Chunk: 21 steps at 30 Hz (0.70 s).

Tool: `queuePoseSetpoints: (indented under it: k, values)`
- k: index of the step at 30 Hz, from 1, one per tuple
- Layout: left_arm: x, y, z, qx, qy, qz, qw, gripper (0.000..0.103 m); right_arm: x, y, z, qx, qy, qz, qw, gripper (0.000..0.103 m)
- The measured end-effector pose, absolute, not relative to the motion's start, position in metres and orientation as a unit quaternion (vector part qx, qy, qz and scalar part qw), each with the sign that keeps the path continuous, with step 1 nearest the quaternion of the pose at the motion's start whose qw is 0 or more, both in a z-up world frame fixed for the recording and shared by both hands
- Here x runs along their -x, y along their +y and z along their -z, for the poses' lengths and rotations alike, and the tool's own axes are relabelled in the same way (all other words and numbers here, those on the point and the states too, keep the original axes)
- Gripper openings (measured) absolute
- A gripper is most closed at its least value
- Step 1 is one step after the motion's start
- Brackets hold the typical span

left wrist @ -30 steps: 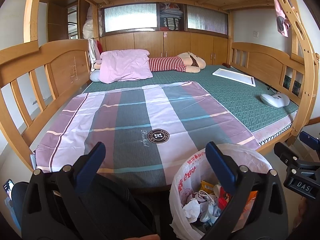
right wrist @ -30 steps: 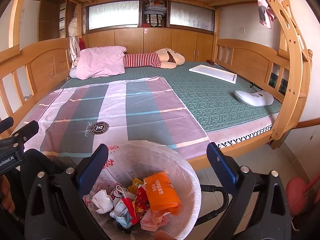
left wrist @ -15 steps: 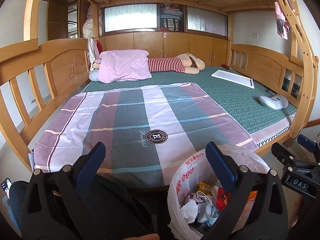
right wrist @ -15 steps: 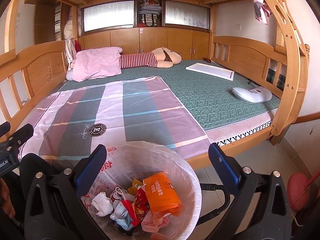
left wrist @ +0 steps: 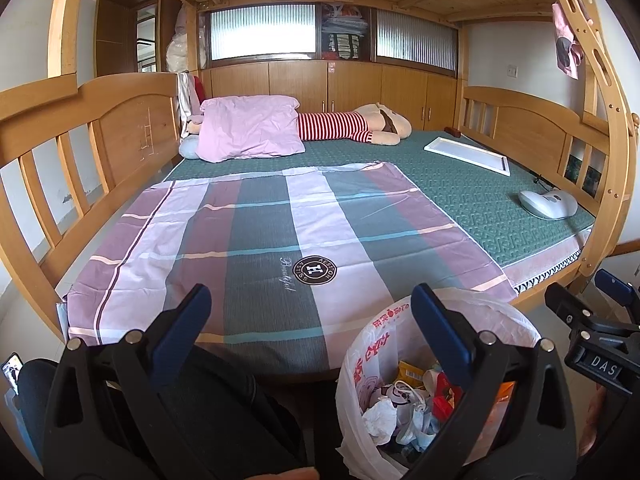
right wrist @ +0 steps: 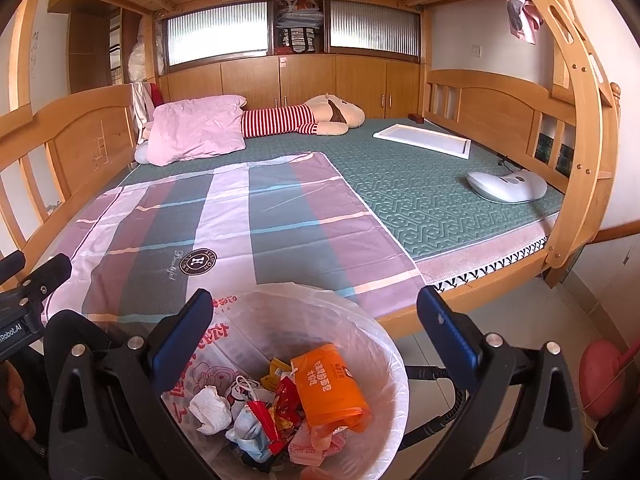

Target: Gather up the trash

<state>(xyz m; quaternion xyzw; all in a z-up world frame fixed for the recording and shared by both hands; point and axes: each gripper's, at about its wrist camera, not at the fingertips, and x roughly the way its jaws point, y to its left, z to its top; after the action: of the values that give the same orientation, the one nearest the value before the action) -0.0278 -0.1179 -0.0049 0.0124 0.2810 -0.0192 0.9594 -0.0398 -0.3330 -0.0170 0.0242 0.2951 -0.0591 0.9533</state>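
A bin lined with a white plastic bag [right wrist: 372, 344] stands on the floor at the foot of the bed and holds several pieces of trash: an orange packet [right wrist: 328, 388], crumpled tissue [right wrist: 210, 404], red wrappers. It also shows in the left wrist view [left wrist: 360, 364]. My right gripper [right wrist: 316, 320] is open and empty, above the bin. My left gripper [left wrist: 308, 312] is open and empty, over the bed's near edge, left of the bin. No loose trash shows on the bed.
A checked purple and grey sheet [left wrist: 260, 240] covers the green mattress [right wrist: 420, 184]. A pink pillow [left wrist: 248, 128], a striped plush toy [left wrist: 352, 126], a white frame [right wrist: 424, 138] and a white device [right wrist: 508, 186] lie on it. Wooden rails and a ladder [right wrist: 580, 120] surround the bed.
Both grippers have drawn back and lifted a little, so the bed and bin sit slightly lower and farther in view. Both stay open and empty.
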Motion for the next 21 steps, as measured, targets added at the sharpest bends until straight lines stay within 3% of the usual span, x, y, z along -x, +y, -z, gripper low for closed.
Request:
queuePoseSetpoints:
  k: [21]
  values:
    - [0.0271, -0.1187, 0.012, -0.013, 0.292, 0.021, 0.956, 0.099, 0.0367, -0.3353, 0.0188, -0.019, 0.299, 0.059, 0.952, 0.1]
